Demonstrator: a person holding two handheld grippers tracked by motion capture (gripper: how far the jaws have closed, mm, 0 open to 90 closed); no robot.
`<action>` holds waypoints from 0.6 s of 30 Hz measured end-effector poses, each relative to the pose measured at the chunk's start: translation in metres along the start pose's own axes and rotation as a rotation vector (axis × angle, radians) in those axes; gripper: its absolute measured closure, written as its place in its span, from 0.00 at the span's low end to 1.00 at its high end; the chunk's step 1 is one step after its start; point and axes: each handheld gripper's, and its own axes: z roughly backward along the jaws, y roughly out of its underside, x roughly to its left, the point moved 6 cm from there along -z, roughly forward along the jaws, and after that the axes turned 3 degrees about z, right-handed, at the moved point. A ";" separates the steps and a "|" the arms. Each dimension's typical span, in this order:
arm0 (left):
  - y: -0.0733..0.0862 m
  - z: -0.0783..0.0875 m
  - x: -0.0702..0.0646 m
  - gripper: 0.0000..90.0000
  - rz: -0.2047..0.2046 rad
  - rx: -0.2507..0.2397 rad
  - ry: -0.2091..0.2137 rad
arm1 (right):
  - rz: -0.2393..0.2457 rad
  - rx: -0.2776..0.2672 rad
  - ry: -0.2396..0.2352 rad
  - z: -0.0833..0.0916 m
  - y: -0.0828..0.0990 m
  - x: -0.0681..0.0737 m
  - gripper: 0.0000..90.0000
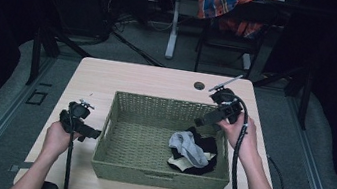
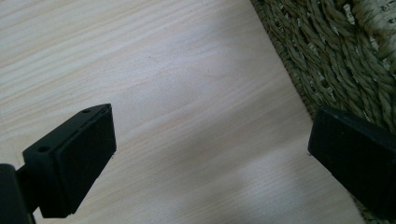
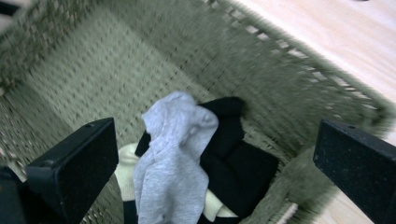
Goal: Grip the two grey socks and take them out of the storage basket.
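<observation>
While no writing shows, right tool [image 1: 204, 119] wide over grey sock [image 3: 175, 158], left tool [image 1: 91, 133] wide.

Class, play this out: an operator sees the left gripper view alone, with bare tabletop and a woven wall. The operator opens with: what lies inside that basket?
Observer: A small heap of socks, a grey sock on top of black and cream ones.
Operator: Where in the basket?
Observer: In its right half, toward the near wall.
Operator: And the right gripper?
Observer: It is over the basket's right rim, jaws wide apart and aimed at the heap, holding nothing.
</observation>
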 end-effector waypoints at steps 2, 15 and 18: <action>0.000 0.000 0.000 0.01 -0.006 0.003 0.003 | 0.011 0.007 -0.008 -0.006 0.000 0.006 0.00; -0.004 0.000 -0.002 0.01 -0.011 -0.001 0.008 | 0.053 0.141 -0.048 -0.041 0.017 0.021 0.15; -0.004 0.000 -0.001 0.01 -0.004 -0.005 0.008 | 0.066 0.185 -0.056 -0.049 0.020 0.026 0.21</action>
